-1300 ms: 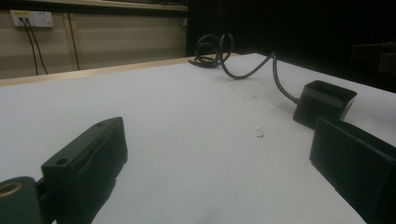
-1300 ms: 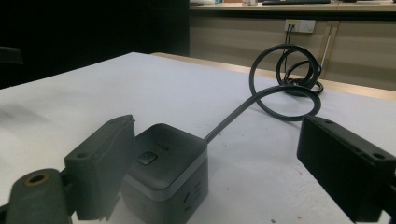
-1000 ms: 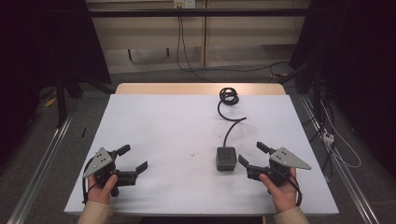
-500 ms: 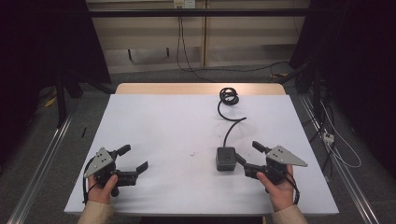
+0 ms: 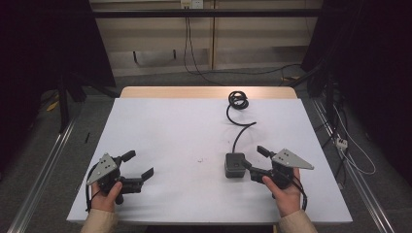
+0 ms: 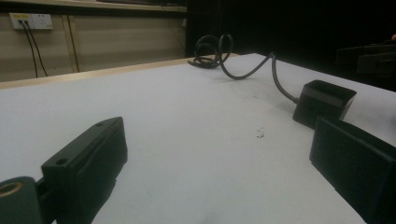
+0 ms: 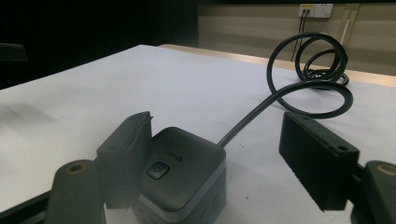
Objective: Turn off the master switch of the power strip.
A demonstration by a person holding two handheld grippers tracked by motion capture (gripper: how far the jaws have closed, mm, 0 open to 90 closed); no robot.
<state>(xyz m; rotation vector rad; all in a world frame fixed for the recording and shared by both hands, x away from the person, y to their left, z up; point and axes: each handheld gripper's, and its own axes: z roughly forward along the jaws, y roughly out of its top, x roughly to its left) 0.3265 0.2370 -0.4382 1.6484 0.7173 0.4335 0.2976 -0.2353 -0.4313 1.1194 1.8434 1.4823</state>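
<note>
A dark grey power cube [image 5: 235,165] with a button on top sits on the white table [image 5: 184,131], right of centre. Its black cable [image 5: 238,133] runs back to a coil [image 5: 238,100] near the far edge. My right gripper [image 5: 253,160] is open just right of the cube, its nearer jaw at the cube's side. In the right gripper view the cube [image 7: 187,172] lies between the open jaws, close against the left one, and the right gripper [image 7: 217,140] holds nothing. My left gripper [image 5: 139,164] is open at the front left, its jaws empty. The left gripper [image 6: 219,154] faces the cube [image 6: 324,102] from afar.
The table's wooden far edge [image 5: 204,92] has floor cables behind it. A small dark speck [image 5: 199,159] marks the table near its middle. Metal rails [image 5: 43,165] run along the floor on both sides. A wall socket [image 7: 316,8] is at the back.
My right gripper has slid left toward the power cube, bringing its jaws up to the cube's right side. The left gripper has stayed in place.
</note>
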